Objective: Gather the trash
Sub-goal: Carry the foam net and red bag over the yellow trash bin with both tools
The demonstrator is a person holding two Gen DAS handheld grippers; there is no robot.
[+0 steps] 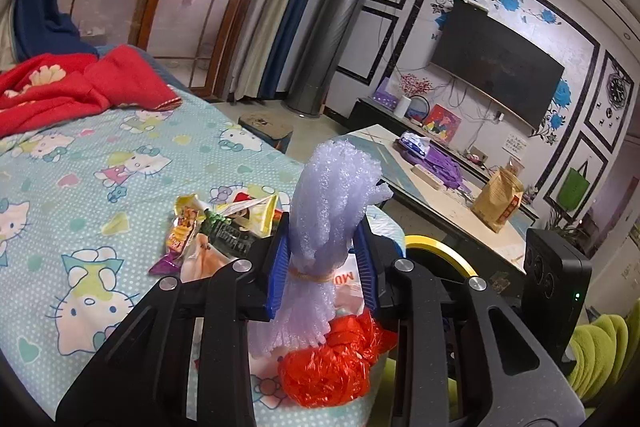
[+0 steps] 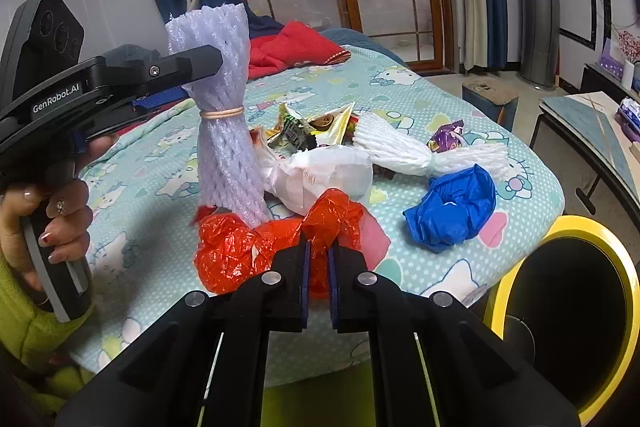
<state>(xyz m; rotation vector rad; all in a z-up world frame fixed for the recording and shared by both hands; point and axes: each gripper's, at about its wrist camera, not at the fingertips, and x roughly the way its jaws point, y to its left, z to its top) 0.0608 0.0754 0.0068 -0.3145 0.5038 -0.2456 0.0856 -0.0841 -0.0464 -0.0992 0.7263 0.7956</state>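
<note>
A bed with a pale blue cartoon-cat sheet [image 2: 400, 267] holds a heap of litter. Going left to right from the right wrist view: at nine o'clock, the left gripper [image 2: 176, 83] is clamped on a tall lilac foam fruit net bound with a tan rubber band [image 2: 222, 115], which it holds upright, the net's lower end touching the heap. At six o'clock, the right gripper [image 2: 318, 275] has its blue pads pressed together on a fold of a crumpled red plastic bag [image 2: 236, 251], whose bulk rests on the sheet. Behind, near centre, lie a knotted white plastic bag [image 2: 328, 175], shiny snack wrappers [image 2: 316, 127] and a white foam net tied in the middle [image 2: 404, 147]. At three o'clock sits a crumpled blue plastic bag [image 2: 452, 211]. At four o'clock, just off the bed's edge, stands a black bin with a yellow rim [image 2: 600, 239].

Both pieces look gripped but not yet dropped, so this seems the carrying step. Next, each needs swinging rightward over the bin's mouth before letting go.

The bin is cut off by the frame. The wrappers' print is unreadable. From the left wrist view, the lilac net hides much of the heap.
</note>
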